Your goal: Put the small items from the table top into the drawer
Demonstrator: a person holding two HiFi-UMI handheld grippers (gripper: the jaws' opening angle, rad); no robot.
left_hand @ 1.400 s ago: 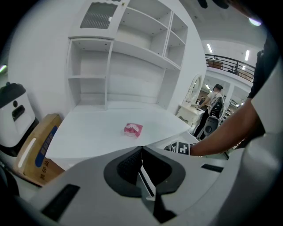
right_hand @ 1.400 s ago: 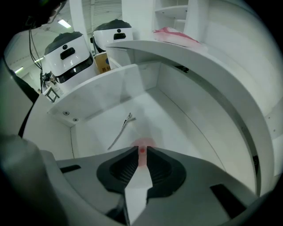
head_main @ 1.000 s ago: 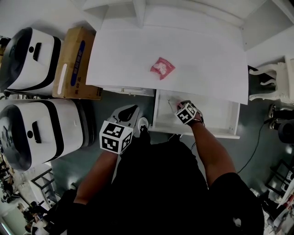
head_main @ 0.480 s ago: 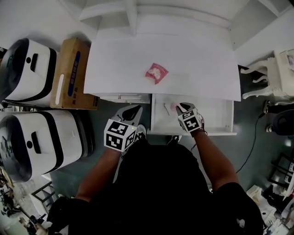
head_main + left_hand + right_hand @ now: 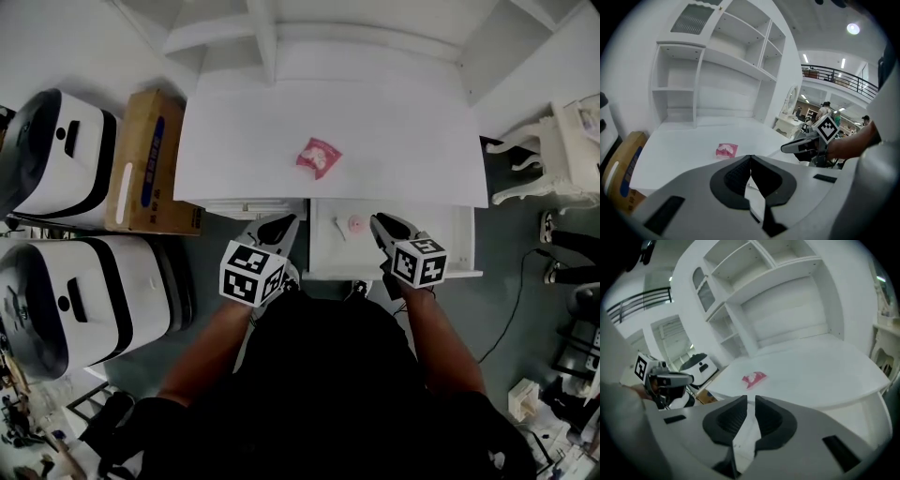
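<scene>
A pink packet (image 5: 319,157) (image 5: 726,150) (image 5: 753,378) lies near the middle of the white desk top (image 5: 403,141). Below the desk's front edge the drawer (image 5: 450,234) stands pulled out. A small round pink item (image 5: 355,224) and a thin white item (image 5: 339,228) lie at its left end. My right gripper (image 5: 380,223) (image 5: 751,399) hovers just right of the pink item, its jaws a narrow gap apart and empty. My left gripper (image 5: 284,223) (image 5: 751,157) is held left of the drawer, its tips touching with nothing between them.
A cardboard box (image 5: 150,150) and two white-and-black machines (image 5: 56,141) (image 5: 75,281) stand on the floor left of the desk. White shelving (image 5: 717,70) rises at the desk's back. A white ornate piece of furniture (image 5: 553,150) stands on the right.
My right gripper has drawn back out of the drawer toward the right, leaving the small pink item inside. The left gripper has risen slightly toward the desk edge.
</scene>
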